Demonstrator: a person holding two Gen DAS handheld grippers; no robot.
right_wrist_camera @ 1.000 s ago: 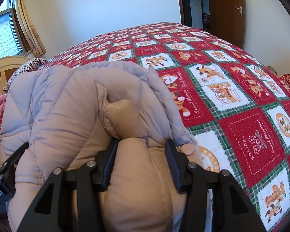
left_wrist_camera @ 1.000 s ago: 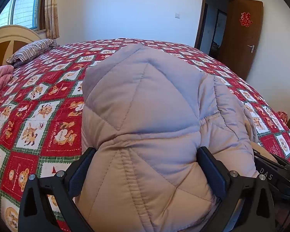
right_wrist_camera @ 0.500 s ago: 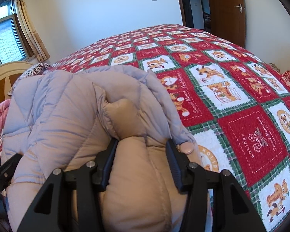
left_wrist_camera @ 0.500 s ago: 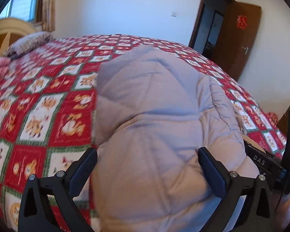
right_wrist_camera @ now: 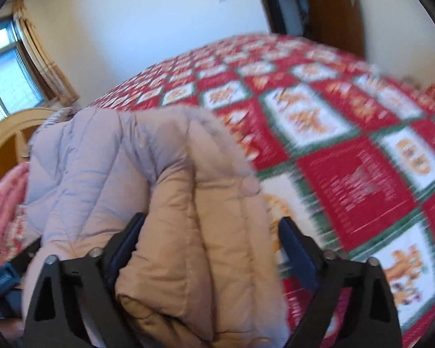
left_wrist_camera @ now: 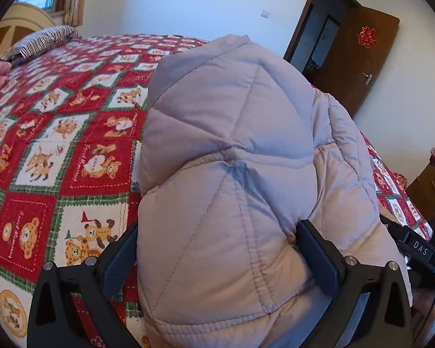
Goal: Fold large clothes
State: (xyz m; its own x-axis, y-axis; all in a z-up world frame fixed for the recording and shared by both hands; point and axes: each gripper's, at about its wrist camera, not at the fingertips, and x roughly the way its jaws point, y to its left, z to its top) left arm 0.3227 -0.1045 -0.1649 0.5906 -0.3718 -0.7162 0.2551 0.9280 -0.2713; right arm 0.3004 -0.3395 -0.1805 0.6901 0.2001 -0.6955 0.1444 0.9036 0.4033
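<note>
The right hand-held gripper [right_wrist_camera: 208, 249] has just been opening, its pads now clear of the folded puffer jacket [right_wrist_camera: 171, 191] between them. The left hand-held gripper [left_wrist_camera: 217, 261] clamps the jacket near the bed [left_wrist_camera: 43, 156] edge; this fold looks finished.

Beige quilted jacket [left_wrist_camera: 232, 191] on red, white and green checked bedspread [left_wrist_camera: 58, 150]

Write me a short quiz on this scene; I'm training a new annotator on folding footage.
1. True or false: the right gripper is clamped on the puffer jacket.
2. What does the jacket lie on? A bare mattress; B red bear-patterned quilt; C wooden table.
3. Where is the striped pillow?
Key: 1 false: its jaws have just been opening, with the jacket between them and one pad clear. 2 B. 3 By the headboard, near the window.
</note>
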